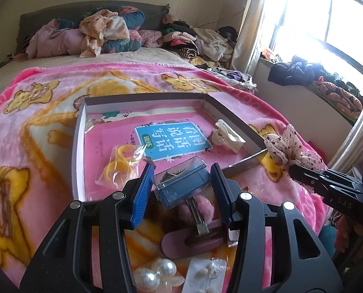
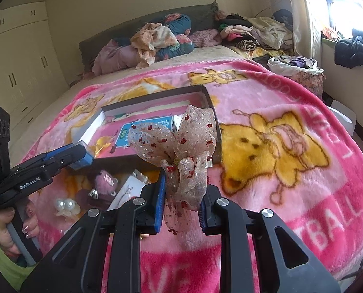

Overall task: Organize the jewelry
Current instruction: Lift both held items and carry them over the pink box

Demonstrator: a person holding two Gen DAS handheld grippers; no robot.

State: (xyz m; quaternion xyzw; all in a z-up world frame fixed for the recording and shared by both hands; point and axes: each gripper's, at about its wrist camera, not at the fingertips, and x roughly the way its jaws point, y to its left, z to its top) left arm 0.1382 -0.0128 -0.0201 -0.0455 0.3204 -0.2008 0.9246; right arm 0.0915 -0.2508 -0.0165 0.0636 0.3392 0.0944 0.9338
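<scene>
Your left gripper (image 1: 181,178) sits wide around the small clear-lidded blue plastic box (image 1: 181,180), its pads apart from the walls, at the near edge of the shallow grey cardboard tray (image 1: 77,131). Your right gripper (image 2: 182,195) pinches the sheer red-spotted fabric bow (image 2: 181,146) beside the tray; carry it over the rim before letting go, keeping both arms apart

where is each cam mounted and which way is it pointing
Left wrist: rides the left gripper, looking forward over a small clear box toward the shallow tray on the pink blanket; its own fingers show.
Right wrist: rides the right gripper, facing its sheer ribbon bow, showing its fingers and the person's left hand.
Shared: tray, bow, blanket, each other's gripper.
</scene>
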